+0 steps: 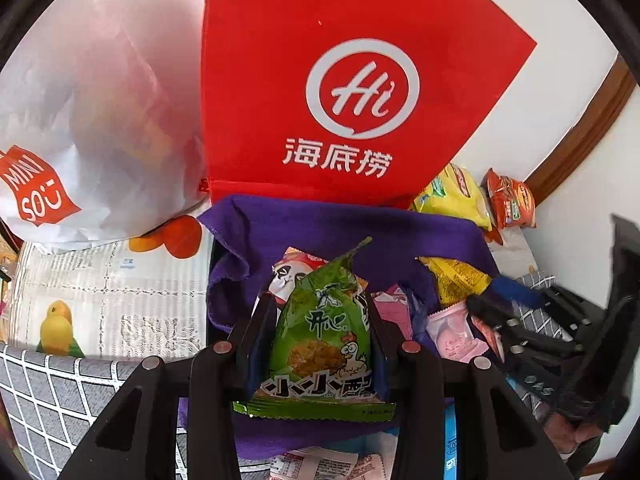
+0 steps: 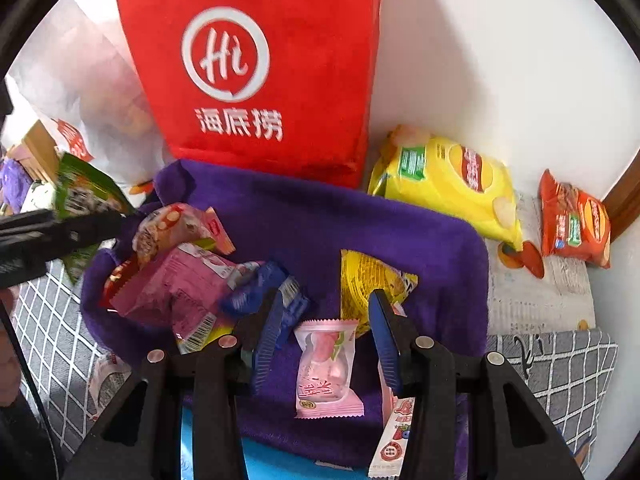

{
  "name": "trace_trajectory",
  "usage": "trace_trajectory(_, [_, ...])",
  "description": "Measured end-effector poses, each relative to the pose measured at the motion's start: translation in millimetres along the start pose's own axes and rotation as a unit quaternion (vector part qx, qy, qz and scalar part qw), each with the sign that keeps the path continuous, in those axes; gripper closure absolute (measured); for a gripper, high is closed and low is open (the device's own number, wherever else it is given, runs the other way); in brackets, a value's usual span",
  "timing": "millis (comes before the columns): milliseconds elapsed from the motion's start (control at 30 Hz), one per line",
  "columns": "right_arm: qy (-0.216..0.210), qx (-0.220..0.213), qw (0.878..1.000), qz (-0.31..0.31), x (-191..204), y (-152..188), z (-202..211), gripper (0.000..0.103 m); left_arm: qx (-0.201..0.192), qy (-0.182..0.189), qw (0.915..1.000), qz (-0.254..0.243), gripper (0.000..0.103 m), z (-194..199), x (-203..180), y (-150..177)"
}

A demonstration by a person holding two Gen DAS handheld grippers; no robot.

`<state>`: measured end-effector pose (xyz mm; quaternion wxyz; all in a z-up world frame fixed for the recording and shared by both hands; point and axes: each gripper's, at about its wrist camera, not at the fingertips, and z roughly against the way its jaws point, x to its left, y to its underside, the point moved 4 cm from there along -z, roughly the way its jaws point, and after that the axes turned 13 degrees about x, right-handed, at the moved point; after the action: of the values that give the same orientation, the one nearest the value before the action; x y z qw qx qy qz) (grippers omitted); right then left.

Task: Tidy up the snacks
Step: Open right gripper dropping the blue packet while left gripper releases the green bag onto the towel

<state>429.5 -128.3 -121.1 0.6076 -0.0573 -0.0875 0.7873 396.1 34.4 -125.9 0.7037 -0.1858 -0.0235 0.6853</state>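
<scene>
My left gripper (image 1: 318,308) is shut on a green snack packet (image 1: 320,336) with a cartoon chicken and holds it above the purple cloth bin (image 1: 280,224). That packet also shows at the left of the right wrist view (image 2: 86,196). My right gripper (image 2: 326,304) is open above a pink candy packet (image 2: 326,364) that lies on the purple cloth (image 2: 320,216). Several more snacks lie in the bin: a pink packet (image 2: 176,284), a blue packet (image 2: 264,284) and a yellow packet (image 2: 368,280).
A red Haidilao bag (image 2: 256,68) stands behind the bin, a white Miniso bag (image 1: 80,120) to its left. A yellow chip bag (image 2: 448,180) and an orange chip bag (image 2: 576,224) lie by the white wall at right. A checked grey cloth (image 2: 560,372) covers the surface.
</scene>
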Motion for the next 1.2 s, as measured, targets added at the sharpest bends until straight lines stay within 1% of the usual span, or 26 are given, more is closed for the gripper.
trace_trajectory(167, [0.009,-0.029,1.0,-0.007,-7.8,-1.7,21.3,0.057,0.002,0.004,1.0,-0.003,0.064,-6.3,-4.9,0.7])
trace_trajectory(300, [0.011,-0.04,0.999,-0.023,-18.1,-3.3,30.0,0.057,0.007,0.007,1.0,-0.002,0.064,-14.3,-8.5,1.2])
trace_trajectory(500, [0.015,-0.038,0.999,-0.028,-21.4,-3.1,29.9,0.057,0.007,0.004,0.9999,-0.008,0.064,-17.8,-12.2,1.5])
trace_trajectory(633, [0.018,-0.035,0.999,-0.026,-19.6,-2.8,29.1,0.057,0.0,0.013,0.9998,-0.014,0.063,-16.0,-16.6,1.3])
trace_trajectory(667, [0.019,-0.036,0.999,-0.025,-19.1,-2.3,29.5,0.057,-0.001,0.012,0.9998,-0.014,0.059,-14.8,-17.4,1.3])
trace_trajectory(700, [0.02,-0.037,0.999,-0.024,-18.8,-2.1,30.2,0.057,-0.002,0.012,0.9998,-0.014,0.051,-13.5,-18.3,1.2])
trace_trajectory(767, [0.022,-0.04,0.999,-0.023,-18.8,-1.5,31.7,0.057,-0.006,0.01,0.9998,-0.015,0.043,-9.6,-19.9,1.1])
trace_trajectory(900, [0.021,-0.045,0.998,-0.025,-19.6,-1.1,35.7,0.057,-0.023,-0.005,0.9995,-0.019,0.038,2.3,-23.2,1.3])
trace_trajectory(1100, [0.025,-0.06,0.997,-0.029,-17.6,-0.7,48.1,0.054,-0.045,-0.021,0.9982,-0.034,0.038,22.7,-26.4,1.4])
trace_trajectory(1200, [0.029,-0.075,0.996,-0.027,-13.5,0.3,59.9,0.054,-0.058,-0.018,0.9974,-0.038,0.038,33.9,-29.3,2.9])
